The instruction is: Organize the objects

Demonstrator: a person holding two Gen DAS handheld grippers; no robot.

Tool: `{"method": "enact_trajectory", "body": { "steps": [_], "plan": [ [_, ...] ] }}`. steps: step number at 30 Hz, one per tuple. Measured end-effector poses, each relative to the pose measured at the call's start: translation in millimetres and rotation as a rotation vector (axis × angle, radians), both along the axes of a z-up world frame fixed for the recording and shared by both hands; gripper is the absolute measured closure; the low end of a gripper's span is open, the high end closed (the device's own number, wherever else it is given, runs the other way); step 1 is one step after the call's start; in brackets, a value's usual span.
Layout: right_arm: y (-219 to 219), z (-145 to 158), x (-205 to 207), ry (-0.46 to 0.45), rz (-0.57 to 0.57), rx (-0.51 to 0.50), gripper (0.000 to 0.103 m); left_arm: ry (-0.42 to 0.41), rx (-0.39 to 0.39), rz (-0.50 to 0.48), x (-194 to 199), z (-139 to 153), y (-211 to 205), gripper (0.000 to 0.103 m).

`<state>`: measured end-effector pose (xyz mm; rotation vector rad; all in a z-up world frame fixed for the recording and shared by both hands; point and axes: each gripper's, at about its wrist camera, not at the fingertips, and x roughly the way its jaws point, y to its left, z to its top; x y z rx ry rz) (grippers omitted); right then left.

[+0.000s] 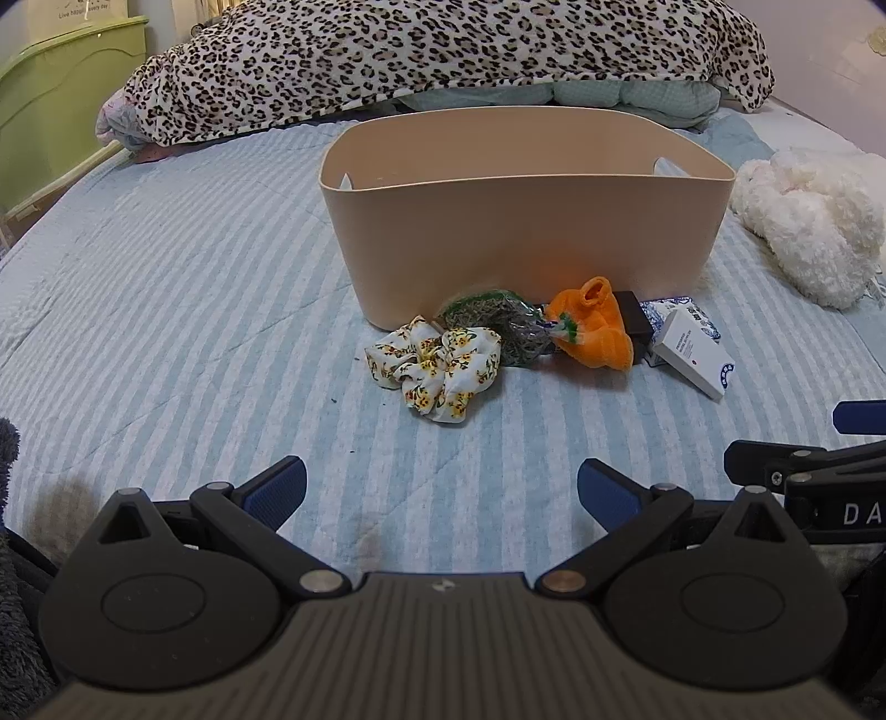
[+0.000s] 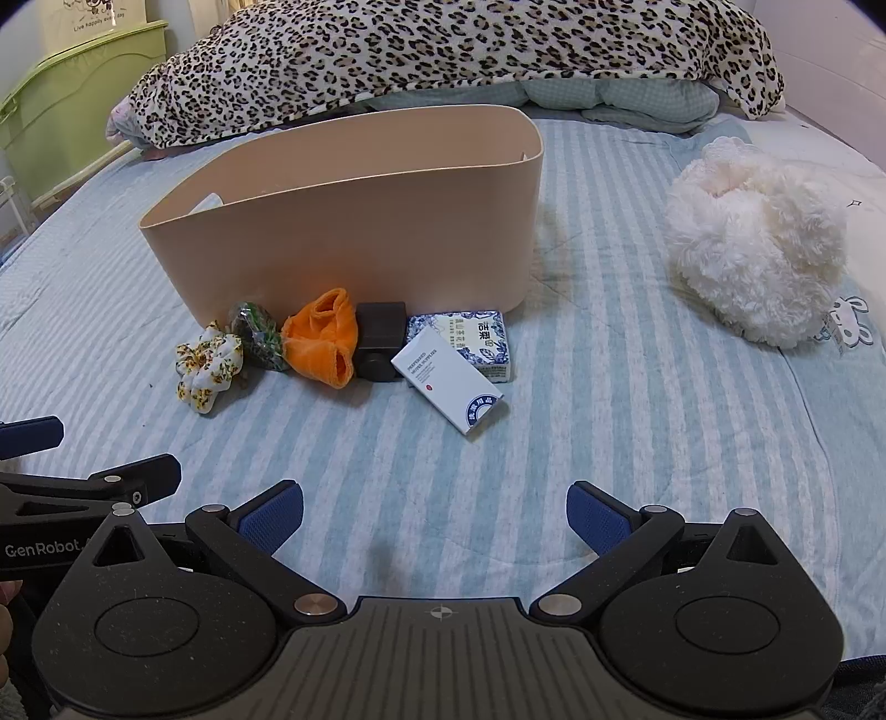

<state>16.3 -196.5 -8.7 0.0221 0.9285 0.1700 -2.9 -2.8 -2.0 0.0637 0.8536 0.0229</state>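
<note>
While both tools are hovering low over the striped bedspread [image 2: 637,343], nothing is being held yet: the left tool [image 1: 441,487] is standing with its blue pads wide apart and empty, and the right tool [image 2: 434,512] is doing the same, also with nothing between its fingers.

Every item to be sorted is still lying outside the beige bin [image 1: 526,221], lined up in a row along its near wall on the bed. From the left, a floral scrunchie [image 1: 434,368] is sitting a little forward of the rest, a green-and-grey mesh bundle [image 1: 498,327] is resting just behind it against the bin, and an orange cloth [image 2: 324,346] is slumping beside that. Next, a small black box [image 2: 379,338] is leaning at the bin's wall, a blue-patterned box [image 2: 476,338] is lying to its right, and a white carton [image 2: 451,387] is lying partly across the front of it.

What shows of the bin's inside is looking empty, though its floor is hidden by the near wall. Judging by this, the organizing is only beginning: all six things are waiting to go in. A fluffy white bundle [image 2: 758,249] is sitting well apart to the right, and a leopard-print blanket [image 1: 443,50] is lying heaped behind the bin.
</note>
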Motion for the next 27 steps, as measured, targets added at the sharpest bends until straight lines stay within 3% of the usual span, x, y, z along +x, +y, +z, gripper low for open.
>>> {"method": "enact_trajectory", "body": {
  "steps": [27],
  "plan": [
    [0.5,-1.2,1.4,0.004,0.002,-0.006,0.0,-0.004,0.0,-0.003,0.0,-0.1,-0.7,0.0]
  ]
}}
